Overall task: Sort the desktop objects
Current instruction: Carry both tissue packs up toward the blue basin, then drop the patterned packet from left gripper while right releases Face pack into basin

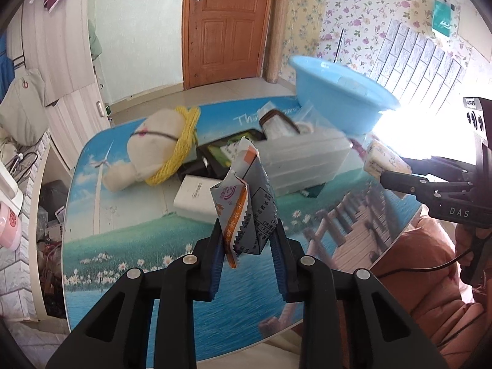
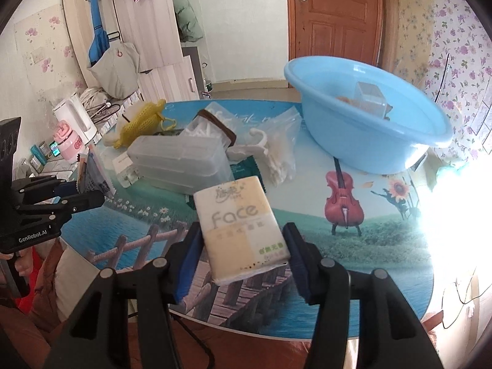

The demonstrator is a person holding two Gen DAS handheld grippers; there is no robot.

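My left gripper (image 1: 247, 232) is shut on a grey and orange snack packet (image 1: 246, 203), held above the table (image 1: 129, 246). My right gripper (image 2: 243, 240) is shut on a white and yellow tissue pack marked "Face" (image 2: 240, 227), held above the table's near edge (image 2: 384, 276). The right gripper also shows in the left wrist view (image 1: 399, 178) with the tissue pack (image 1: 381, 160). The left gripper shows in the right wrist view (image 2: 83, 198) with the packet (image 2: 92, 175). A blue basin (image 2: 369, 129) stands at the back right and holds a clear box (image 2: 370, 98).
A clear plastic case (image 2: 181, 160), a bag of white hooks (image 2: 273, 150), a yellow net with a cream bundle (image 1: 166, 147), a white box (image 1: 196, 196) and a black tray (image 1: 227, 153) crowd the table's middle. A kettle (image 2: 75, 117) stands on a shelf left.
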